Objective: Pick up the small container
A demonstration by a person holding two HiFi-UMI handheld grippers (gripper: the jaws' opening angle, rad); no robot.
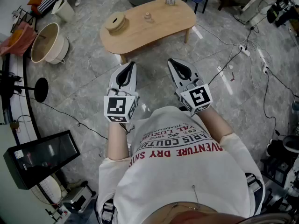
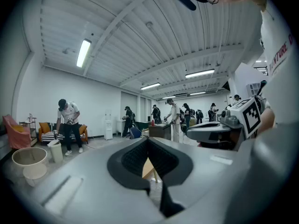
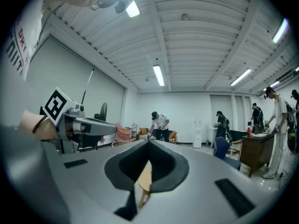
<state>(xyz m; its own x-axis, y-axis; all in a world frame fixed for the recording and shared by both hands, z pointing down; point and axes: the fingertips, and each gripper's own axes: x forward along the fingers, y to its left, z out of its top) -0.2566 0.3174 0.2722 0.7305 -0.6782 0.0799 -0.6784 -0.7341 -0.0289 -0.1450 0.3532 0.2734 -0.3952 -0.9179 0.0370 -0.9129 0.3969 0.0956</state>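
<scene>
A low wooden table (image 1: 154,27) stands on the grey floor ahead of me. On it sit a small pale container (image 1: 147,17) near the middle, a round wooden lidded bowl (image 1: 115,21) at the left and a small holder (image 1: 171,0) at the far right edge. My left gripper (image 1: 129,64) and right gripper (image 1: 172,60) are held level side by side over the floor, short of the table. Both are shut with nothing in them. In the left gripper view the jaws (image 2: 148,139) meet at the tip. The right gripper view shows the same (image 3: 148,142).
A beige bin (image 1: 46,43) stands on the floor at the left, near a black round stand base (image 1: 41,88). A dark monitor (image 1: 42,155) sits at the lower left. Cables and a power strip (image 1: 244,50) trail across the floor at the right. Several people work at the far side of the room.
</scene>
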